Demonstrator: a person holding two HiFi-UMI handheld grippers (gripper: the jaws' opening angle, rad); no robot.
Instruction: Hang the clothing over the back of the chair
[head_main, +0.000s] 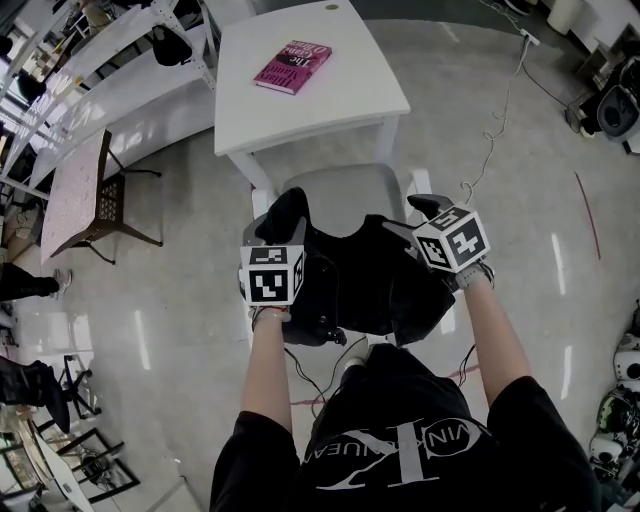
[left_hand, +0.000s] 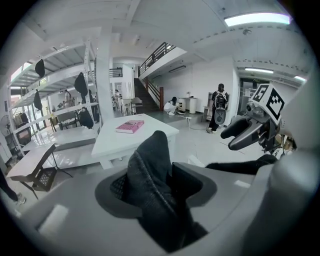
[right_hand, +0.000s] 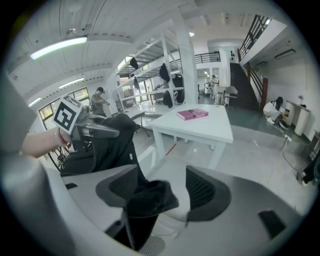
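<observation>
A black garment (head_main: 365, 275) lies draped over the chair's back, which it hides; the grey seat (head_main: 345, 195) shows beyond it. My left gripper (head_main: 285, 215) is at the garment's left top corner. In the left gripper view a peak of black cloth (left_hand: 150, 170) stands between the jaws of the left gripper (left_hand: 157, 185), which look parted. My right gripper (head_main: 415, 218) is at the right corner. In the right gripper view the right gripper (right_hand: 162, 192) stands wide open; a fold of the garment (right_hand: 147, 197) rests by its left pad, with a gap to the right pad.
A white table (head_main: 330, 100) with a pink book (head_main: 292, 66) stands just beyond the chair. A small brown table (head_main: 85, 190) and white shelving are at the left. A cable (head_main: 495, 120) runs over the floor at the right. People stand far off.
</observation>
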